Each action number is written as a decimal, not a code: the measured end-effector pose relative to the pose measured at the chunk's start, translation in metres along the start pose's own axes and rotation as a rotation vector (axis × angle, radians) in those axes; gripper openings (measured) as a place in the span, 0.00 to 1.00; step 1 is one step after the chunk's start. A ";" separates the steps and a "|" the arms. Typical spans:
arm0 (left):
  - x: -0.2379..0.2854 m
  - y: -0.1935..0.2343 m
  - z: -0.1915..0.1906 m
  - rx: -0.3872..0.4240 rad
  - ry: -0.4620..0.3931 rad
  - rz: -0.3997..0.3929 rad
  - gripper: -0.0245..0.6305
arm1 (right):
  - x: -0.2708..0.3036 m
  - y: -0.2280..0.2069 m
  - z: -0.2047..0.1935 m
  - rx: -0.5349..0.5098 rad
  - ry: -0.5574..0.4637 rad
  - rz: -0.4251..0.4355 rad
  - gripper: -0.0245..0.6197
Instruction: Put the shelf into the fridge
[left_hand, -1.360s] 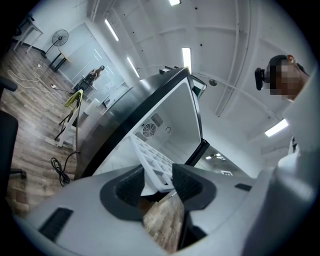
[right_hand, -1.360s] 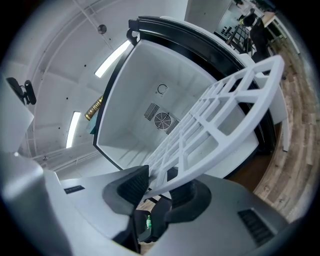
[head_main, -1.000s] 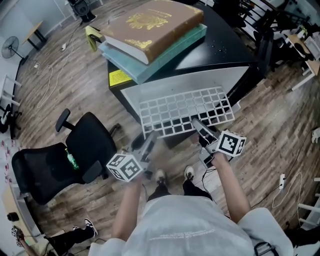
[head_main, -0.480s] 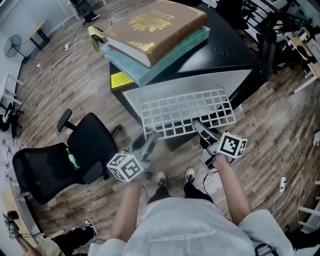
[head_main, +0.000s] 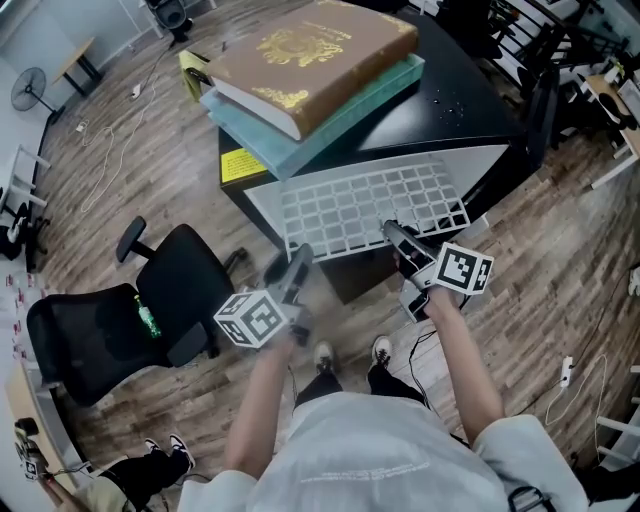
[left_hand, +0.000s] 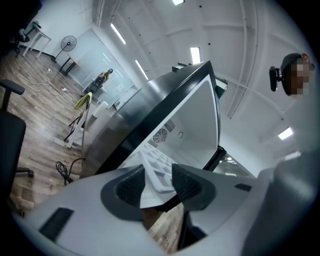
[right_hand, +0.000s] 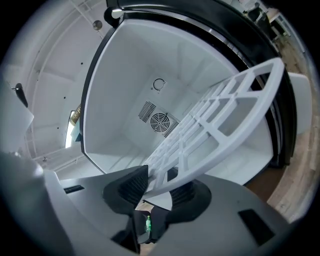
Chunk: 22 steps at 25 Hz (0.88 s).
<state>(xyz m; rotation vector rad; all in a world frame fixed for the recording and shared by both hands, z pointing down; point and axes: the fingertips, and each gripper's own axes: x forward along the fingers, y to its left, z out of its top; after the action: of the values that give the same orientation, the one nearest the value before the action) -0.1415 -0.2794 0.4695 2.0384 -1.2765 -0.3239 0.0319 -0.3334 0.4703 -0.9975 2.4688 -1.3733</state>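
The white grid shelf (head_main: 365, 205) lies nearly level at the mouth of the black fridge (head_main: 450, 95), its far part over the white inside. My left gripper (head_main: 297, 262) is shut on the shelf's near left corner (left_hand: 156, 172). My right gripper (head_main: 395, 235) is shut on the near right edge. In the right gripper view the shelf (right_hand: 220, 117) slants from between the pads (right_hand: 129, 186) up to the right, across the white fridge cavity (right_hand: 125, 75) with its round fan vent (right_hand: 160, 120). In the left gripper view, the fridge's white inner wall (left_hand: 192, 120) rises behind the shelf.
Two big books, brown (head_main: 310, 50) over teal (head_main: 330, 105), lie on the fridge top. A black office chair (head_main: 170, 290) with a green bottle (head_main: 146, 320) stands to the left on the wood floor. Cables (head_main: 100, 160) trail across the floor. The person's feet (head_main: 350, 352) are just below the fridge.
Both grippers have moved forward and the shelf has slid farther toward the fridge opening. Both grips on the shelf are unchanged.
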 end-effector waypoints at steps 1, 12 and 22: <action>0.001 0.001 0.000 0.001 -0.002 0.001 0.30 | 0.001 -0.001 0.000 0.000 0.000 0.002 0.23; -0.012 0.001 -0.011 0.053 -0.001 0.088 0.30 | 0.000 -0.002 -0.008 -0.013 0.040 0.058 0.24; -0.015 -0.023 -0.035 0.009 -0.147 0.033 0.26 | -0.027 -0.002 -0.011 -0.111 0.010 0.133 0.25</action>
<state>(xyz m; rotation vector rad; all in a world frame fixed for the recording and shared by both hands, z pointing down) -0.1141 -0.2456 0.4771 2.0292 -1.4007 -0.4609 0.0493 -0.3102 0.4735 -0.8307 2.5918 -1.2162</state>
